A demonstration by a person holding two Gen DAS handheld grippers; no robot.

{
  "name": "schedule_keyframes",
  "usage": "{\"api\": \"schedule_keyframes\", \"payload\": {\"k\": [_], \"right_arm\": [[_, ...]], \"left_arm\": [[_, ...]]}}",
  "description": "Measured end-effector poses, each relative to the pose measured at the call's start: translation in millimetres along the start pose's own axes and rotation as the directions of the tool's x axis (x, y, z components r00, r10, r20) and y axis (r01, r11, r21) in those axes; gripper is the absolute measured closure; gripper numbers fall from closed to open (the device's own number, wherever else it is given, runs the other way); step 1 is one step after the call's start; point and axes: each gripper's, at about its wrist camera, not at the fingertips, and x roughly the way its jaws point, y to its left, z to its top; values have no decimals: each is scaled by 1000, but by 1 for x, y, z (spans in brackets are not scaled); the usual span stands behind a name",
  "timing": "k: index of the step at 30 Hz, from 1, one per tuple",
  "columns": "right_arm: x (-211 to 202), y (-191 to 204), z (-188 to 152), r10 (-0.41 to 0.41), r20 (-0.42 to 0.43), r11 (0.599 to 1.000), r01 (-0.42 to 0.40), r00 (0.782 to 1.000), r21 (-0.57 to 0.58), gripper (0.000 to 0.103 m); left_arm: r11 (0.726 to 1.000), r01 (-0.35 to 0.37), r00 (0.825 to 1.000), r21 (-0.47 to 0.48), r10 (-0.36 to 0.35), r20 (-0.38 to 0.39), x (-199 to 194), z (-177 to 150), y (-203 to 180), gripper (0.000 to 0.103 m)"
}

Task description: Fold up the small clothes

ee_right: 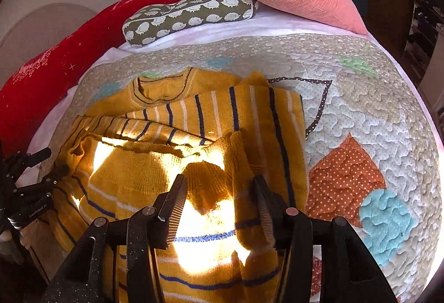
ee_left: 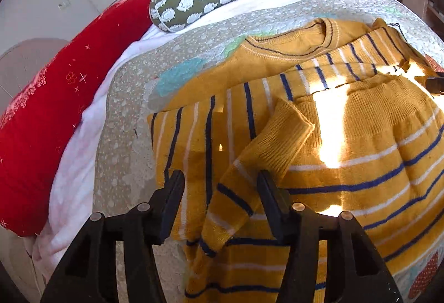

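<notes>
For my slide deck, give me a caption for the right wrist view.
Open right gripper above a partly folded yellow striped sweater on a quilt.

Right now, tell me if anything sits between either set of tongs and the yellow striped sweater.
Nothing visible does. The left tongs hover directly over the sweater's folded-in sleeve, and the right tongs over its sunlit front, jaws apart and gripping nothing. The pillows lie farther back on the quilt, beyond the sweater.
</notes>
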Motion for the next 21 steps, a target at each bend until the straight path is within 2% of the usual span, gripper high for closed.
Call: {"api": "schedule_keyframes", "payload": {"k": [1, 2, 7, 9, 13, 15, 17, 19, 21], "right_arm": [[3, -2, 2, -6, -18, 1000, 6, 1000, 2, 91], [1, -3, 4, -5, -16, 1000, 5, 1000, 4, 95], [-25, -10, 26, 27, 68, 999, -30, 997, 31, 96], [-26, -13, 38, 25, 88, 998, -30, 996, 53, 96], [-2, -5, 52, -29, 76, 998, 25, 997, 50, 96], [19, -4, 50, -57, 33, 997, 55, 998, 49, 95], [38, -9, 45, -60, -5, 996, 60, 998, 72, 94], [39, -16, 41, -33, 10, 992, 31, 999, 119, 93], [24, -23, 38, 15, 62, 984, -26, 998, 178, 88]], "left_arm": [[999, 35, 999, -27, -36, -26, 5, 1, 5, 93], [996, 63, 997, -64, -65, -41, 8, 0, 13, 100], [957, 162, 986, -242, -164, 12, 2, 6, 57, 100], [953, 139, 990, -271, -141, 13, 6, 13, 68, 100], [944, 91, 993, -317, -108, -38, 29, 15, 71, 99], [944, 53, 994, -326, -79, -69, 42, 13, 70, 94], [939, 50, 994, -341, -79, -72, 48, 10, 71, 90], [918, 98, 991, -385, -127, -51, 45, 6, 80, 82], [886, 175, 980, -430, -200, -14, 36, 0, 94, 63]]}}
